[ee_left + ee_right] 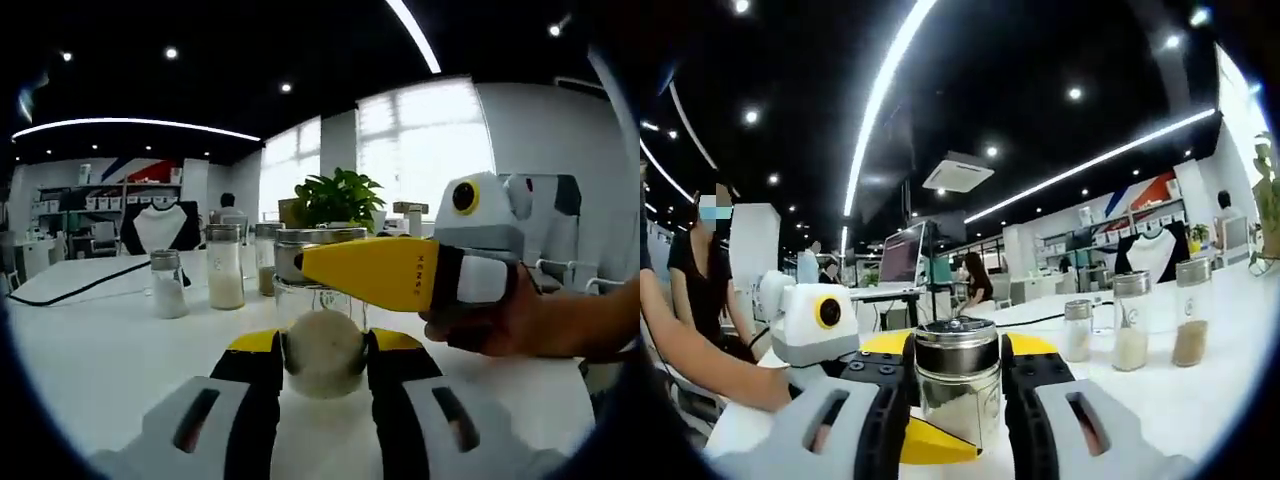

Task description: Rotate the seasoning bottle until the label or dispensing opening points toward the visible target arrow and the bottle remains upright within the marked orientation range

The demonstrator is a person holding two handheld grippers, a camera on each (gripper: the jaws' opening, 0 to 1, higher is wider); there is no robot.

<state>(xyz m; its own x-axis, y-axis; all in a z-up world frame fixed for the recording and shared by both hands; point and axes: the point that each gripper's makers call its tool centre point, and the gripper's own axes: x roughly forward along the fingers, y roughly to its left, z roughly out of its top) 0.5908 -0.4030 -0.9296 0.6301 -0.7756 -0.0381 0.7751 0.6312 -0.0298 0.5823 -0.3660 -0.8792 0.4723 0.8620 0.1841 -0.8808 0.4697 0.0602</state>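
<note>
Colours only: left gripper (323, 360) has black jaws with yellow tips and light grey bodies behind. Seasoning bottle (958, 390) between the right gripper (958, 395) jaws is clear glass with a ribbed silver-grey cap; its base (322, 352) reads off-white. Right gripper is yellow and black over grey, with a yellow ring on white. Tabletop (90, 340) is plain white, no pattern. Beyond the bottle: jar with white powder (225, 268), jar with tan-brown fill (1190, 315), both silver-capped. Black cable (60, 290) across the tabletop, green plant (335, 198) behind.
</note>
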